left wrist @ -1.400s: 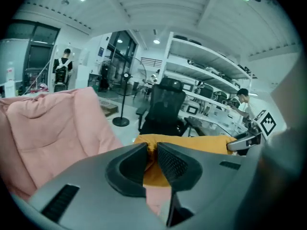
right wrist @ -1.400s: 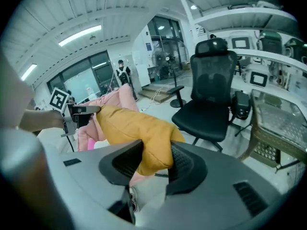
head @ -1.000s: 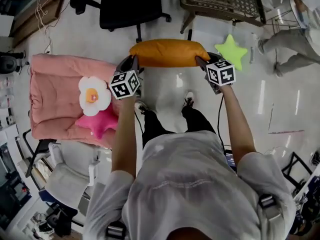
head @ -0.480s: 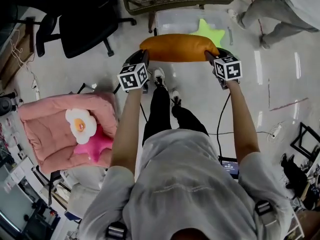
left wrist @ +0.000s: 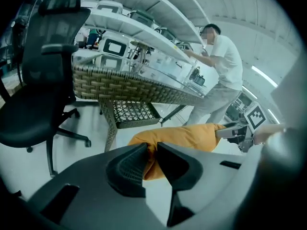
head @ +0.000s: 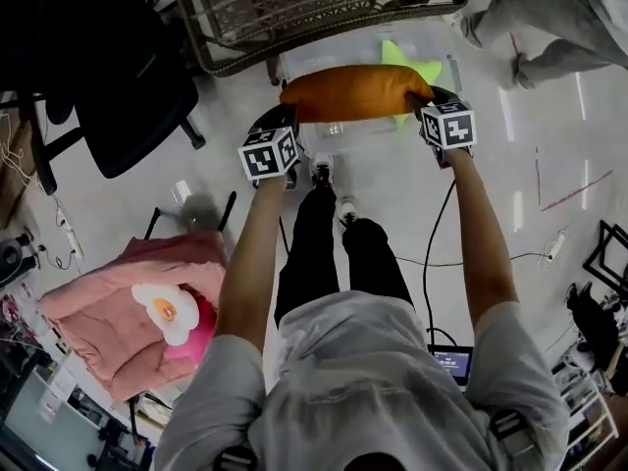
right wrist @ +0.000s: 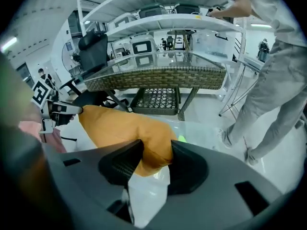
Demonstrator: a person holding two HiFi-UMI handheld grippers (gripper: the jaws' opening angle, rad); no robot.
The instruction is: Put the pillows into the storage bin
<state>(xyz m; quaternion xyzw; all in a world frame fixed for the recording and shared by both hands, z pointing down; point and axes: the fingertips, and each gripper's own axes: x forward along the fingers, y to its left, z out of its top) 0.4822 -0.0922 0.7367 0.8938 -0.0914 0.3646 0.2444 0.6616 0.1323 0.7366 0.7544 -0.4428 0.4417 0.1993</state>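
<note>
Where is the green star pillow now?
Head view, upper right of centre: the green star pillow lies in the clear storage bin, just beyond the held orange pillow.

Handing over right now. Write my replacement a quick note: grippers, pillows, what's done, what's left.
Left hand-held gripper: shut on one end of the long orange pillow.
Right hand-held gripper: on the other end, jaws have just been opening, fabric pinched between them.
Pillow hangs over the clear plastic storage bin; green star pillow already inside.
Left: drop it in, then fetch the white flower pillow and pink star pillow from the pink cushion.
</note>
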